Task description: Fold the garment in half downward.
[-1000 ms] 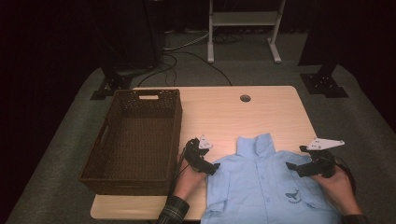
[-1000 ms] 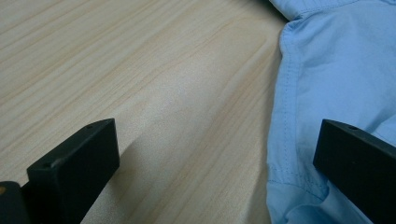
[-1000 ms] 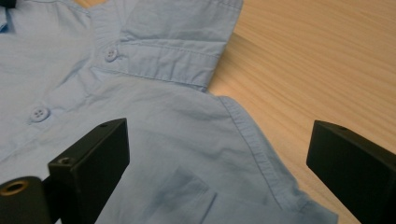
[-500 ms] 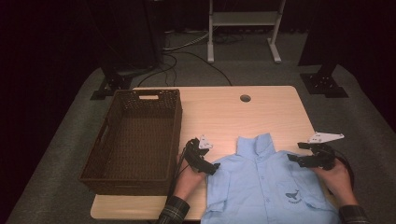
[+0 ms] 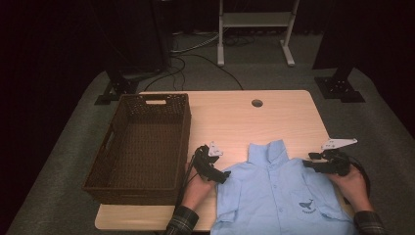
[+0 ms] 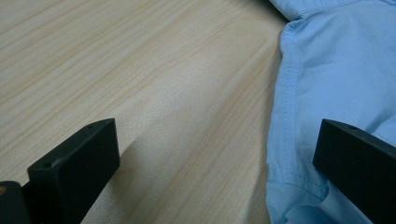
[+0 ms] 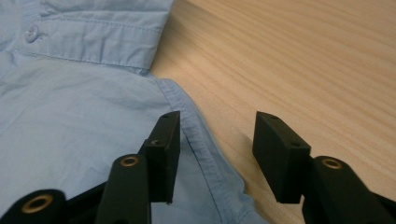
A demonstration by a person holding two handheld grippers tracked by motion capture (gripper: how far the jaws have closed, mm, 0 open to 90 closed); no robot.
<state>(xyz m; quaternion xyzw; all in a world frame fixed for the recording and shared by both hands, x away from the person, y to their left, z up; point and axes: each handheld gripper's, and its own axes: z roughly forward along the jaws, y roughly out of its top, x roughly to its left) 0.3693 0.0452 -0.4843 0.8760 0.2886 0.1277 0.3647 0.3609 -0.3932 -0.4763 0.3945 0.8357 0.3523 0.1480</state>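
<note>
A light blue button shirt (image 5: 279,196) with a small whale mark lies flat at the table's near edge, collar away from me. My left gripper (image 5: 223,176) rests at the shirt's left shoulder. In the left gripper view the gripper (image 6: 217,154) stands wide open, with the shirt's stitched edge (image 6: 289,93) lying between its jaws. My right gripper (image 5: 308,164) is at the shirt's right shoulder. Its jaws (image 7: 217,142) have just been closing and straddle the shirt's seam edge (image 7: 196,135) with gaps on both sides, so the pads do not press on the cloth.
A dark wicker basket (image 5: 142,147) stands empty on the left of the wooden table (image 5: 274,117). A cable hole (image 5: 257,103) sits near the table's far edge. Bare wood stretches beyond the collar (image 7: 98,32).
My right gripper has moved a little left and down onto the shirt's right shoulder, and its jaws have narrowed. The left gripper has stayed where it was.
</note>
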